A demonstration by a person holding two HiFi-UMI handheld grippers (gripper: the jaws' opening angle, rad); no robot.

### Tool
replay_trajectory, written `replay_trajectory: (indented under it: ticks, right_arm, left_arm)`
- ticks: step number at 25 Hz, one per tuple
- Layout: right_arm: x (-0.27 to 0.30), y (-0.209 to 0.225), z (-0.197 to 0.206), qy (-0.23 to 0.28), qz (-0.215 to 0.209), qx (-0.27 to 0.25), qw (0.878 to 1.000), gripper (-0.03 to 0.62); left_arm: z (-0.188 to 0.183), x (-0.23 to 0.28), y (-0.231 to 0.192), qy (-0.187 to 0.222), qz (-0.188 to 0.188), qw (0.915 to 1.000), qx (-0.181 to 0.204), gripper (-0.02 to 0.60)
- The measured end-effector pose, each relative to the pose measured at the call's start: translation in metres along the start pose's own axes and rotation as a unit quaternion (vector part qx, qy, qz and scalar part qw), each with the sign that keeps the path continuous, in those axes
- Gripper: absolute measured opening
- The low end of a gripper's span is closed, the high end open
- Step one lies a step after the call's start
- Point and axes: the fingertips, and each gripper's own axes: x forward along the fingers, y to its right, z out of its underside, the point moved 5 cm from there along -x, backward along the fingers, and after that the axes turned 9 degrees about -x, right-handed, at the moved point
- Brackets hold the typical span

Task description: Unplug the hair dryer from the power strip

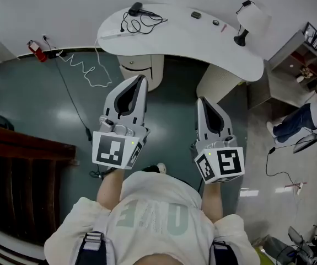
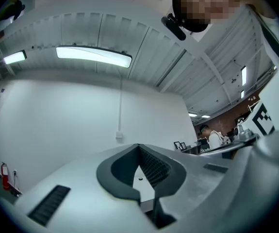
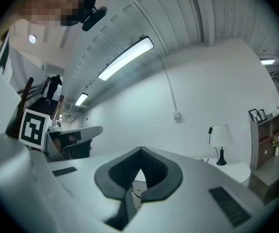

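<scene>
In the head view a black hair dryer (image 1: pixel 135 8) lies at the far left of a white curved table (image 1: pixel 202 40), its black cord (image 1: pixel 143 21) looped beside it. A pale power strip (image 1: pixel 116 35) appears to lie along the table's left edge, too small to make out well. My left gripper (image 1: pixel 142 79) and right gripper (image 1: pixel 200 100) are held side by side over the dark floor, well short of the table, both pointing at it. Their jaws are shut with nothing between them. In the gripper views the left gripper (image 2: pixel 139 146) and right gripper (image 3: pixel 140 150) face the white wall.
A white coiled cable (image 1: pixel 86 70) runs from the table's left edge across the floor toward a wall point by a red fire extinguisher (image 1: pixel 36 50). A white lamp (image 1: pixel 252 18) stands at the table's right end. A shelf (image 1: pixel 301 54), a seated person (image 1: pixel 304 117) and dark wooden furniture (image 1: pixel 20 170) flank the area.
</scene>
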Motion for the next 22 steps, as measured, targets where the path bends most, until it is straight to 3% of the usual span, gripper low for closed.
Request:
replay_trajectory:
  ticks: [8,16,22]
  right_arm:
    - [0.005,0.021,0.017,0.002,-0.012,0.049,0.999,0.003]
    - [0.057,0.039,0.028,0.015,-0.027,0.014,0.999,0.003]
    - [0.136,0.083,0.032,0.03,-0.021,0.001,0.999,0.003]
  left_arm:
    - [0.016,0.017,-0.007,-0.014,-0.013,0.9998,-0.001,0.005]
    - [0.032,0.064,-0.046,0.008,-0.02,0.9998,-0.002,0.005]
    - [0.053,0.142,-0.093,0.017,-0.023,0.9996,0.007,0.005]
